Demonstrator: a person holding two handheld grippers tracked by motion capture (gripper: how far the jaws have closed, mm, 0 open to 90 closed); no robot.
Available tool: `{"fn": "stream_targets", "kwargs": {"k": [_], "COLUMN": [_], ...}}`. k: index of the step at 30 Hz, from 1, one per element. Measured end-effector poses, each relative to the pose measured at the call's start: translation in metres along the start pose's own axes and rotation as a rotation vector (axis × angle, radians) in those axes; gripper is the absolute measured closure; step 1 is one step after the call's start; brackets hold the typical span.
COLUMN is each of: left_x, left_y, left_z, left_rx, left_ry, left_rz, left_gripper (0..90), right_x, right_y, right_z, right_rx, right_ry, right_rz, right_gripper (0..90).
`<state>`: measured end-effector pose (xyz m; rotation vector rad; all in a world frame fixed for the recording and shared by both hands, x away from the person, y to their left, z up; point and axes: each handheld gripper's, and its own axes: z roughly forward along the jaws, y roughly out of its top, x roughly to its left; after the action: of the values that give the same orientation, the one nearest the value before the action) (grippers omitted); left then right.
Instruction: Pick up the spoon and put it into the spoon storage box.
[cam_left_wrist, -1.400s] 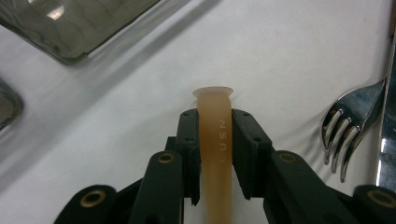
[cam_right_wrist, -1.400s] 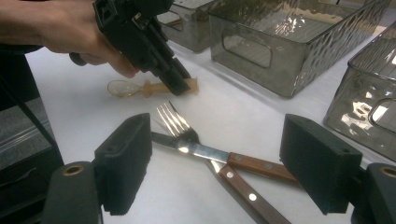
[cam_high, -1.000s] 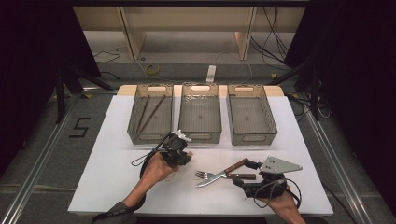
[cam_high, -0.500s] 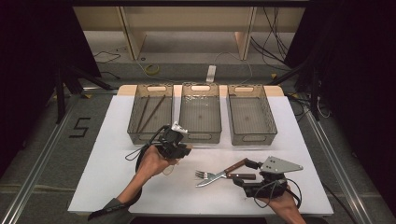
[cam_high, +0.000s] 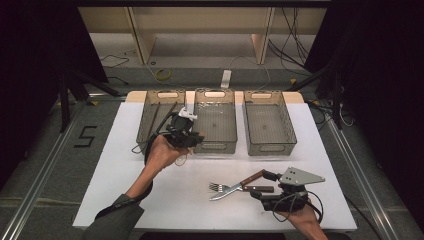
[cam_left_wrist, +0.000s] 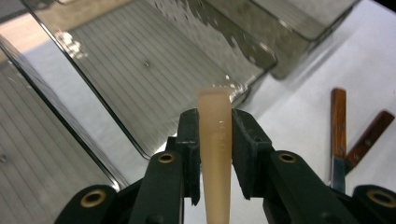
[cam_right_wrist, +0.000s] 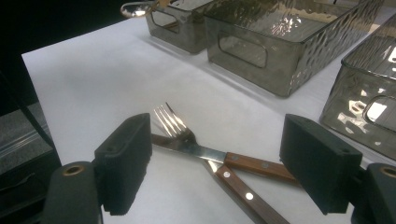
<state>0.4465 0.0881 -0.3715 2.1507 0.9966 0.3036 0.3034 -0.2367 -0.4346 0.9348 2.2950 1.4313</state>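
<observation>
Presently, a pale, cream-coloured tapered handle (cam_left_wrist: 215, 140) is clamped between the narrowly set jaws of the left tool (cam_high: 184, 131), which is held above the near edge of the left bin (cam_high: 159, 120) and the middle bin (cam_high: 215, 125). What sits at the far end of that handle cannot be told. Dark sticks (cam_high: 161, 116) are seen lying in the left bin, while the right bin (cam_high: 269, 122) is set apart beside the middle one. On the white table (cam_high: 100, 175), a fork (cam_high: 225, 188) and a second wooden-handled utensil (cam_high: 252, 178) are laid crossed over each other. The right tool (cam_high: 264, 185) is kept low at the table's near right, its jaws spread wide on either side of the wooden handles, with nothing gripped between them.
</observation>
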Motion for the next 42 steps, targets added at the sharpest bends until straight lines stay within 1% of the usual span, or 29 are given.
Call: {"fn": "stream_targets", "kwargs": {"k": [2, 4, 7, 13, 16, 17, 21, 29, 32, 34, 36, 39, 40, 42], "left_x": [0.004, 0.007, 0.009, 0.015, 0.019, 0.020, 0.023, 0.024, 0.026, 0.027, 0.028, 0.029, 0.029, 0.028], "left_y": [0.006, 0.012, 0.018, 0.025, 0.029, 0.031, 0.039, 0.055, 0.059, 0.061, 0.062, 0.062, 0.062, 0.063], "left_z": [-0.002, -0.004, -0.002, 0.003, 0.006, 0.007, 0.011, 0.019, 0.023, 0.027, 0.030, 0.036, 0.038, 0.043], "left_rx": [-0.018, -0.029, -0.034, -0.065, -0.079, -0.081, -0.092, -0.106, -0.116, -0.117, -0.125, -0.147, -0.153, -0.146], "left_ry": [0.001, 0.008, 0.011, 0.024, 0.014, 0.014, 0.019, 0.041, 0.046, 0.043, 0.043, 0.023, 0.023, 0.028], "left_rz": [-0.014, -0.016, -0.021, -0.044, -0.069, -0.072, -0.080, -0.070, -0.075, -0.085, -0.086, -0.114, -0.111, -0.102], "left_gripper": [73.3, 73.2, 73.2, 73.1, 73.1, 73.1, 73.0, 73.0, 72.9, 72.9, 72.9, 72.8, 72.8, 72.8], "right_x": [0.000, 0.000, 0.000, 0.000, 0.000, 0.000, 0.000, 0.000, 0.001, 0.001, 0.001, 0.001, 0.001, 0.001], "right_y": [0.000, 0.000, 0.000, 0.000, 0.000, 0.000, 0.000, 0.000, 0.000, 0.000, 0.000, 0.000, 0.000, 0.000], "right_z": [0.000, 0.000, 0.000, 0.000, 0.000, 0.000, 0.000, 0.000, 0.000, 0.000, 0.000, 0.000, 0.000, 0.000], "right_rx": [0.001, 0.002, 0.001, -0.003, -0.002, -0.004, -0.003, -0.004, 0.001, 0.000, 0.000, 0.001, 0.000, -0.001], "right_ry": [0.002, 0.002, 0.003, 0.003, 0.003, 0.004, 0.004, 0.007, 0.008, 0.008, 0.010, 0.011, 0.014, 0.014], "right_rz": [0.000, -0.001, 0.000, 0.001, -0.001, -0.001, -0.002, -0.004, -0.007, -0.006, -0.006, -0.009, -0.011, -0.010], "right_gripper": [25.9, 25.9, 26.0, 25.9, 25.9, 25.9, 25.9, 25.9, 25.9, 25.9, 25.9, 25.9, 25.9, 25.9]}}
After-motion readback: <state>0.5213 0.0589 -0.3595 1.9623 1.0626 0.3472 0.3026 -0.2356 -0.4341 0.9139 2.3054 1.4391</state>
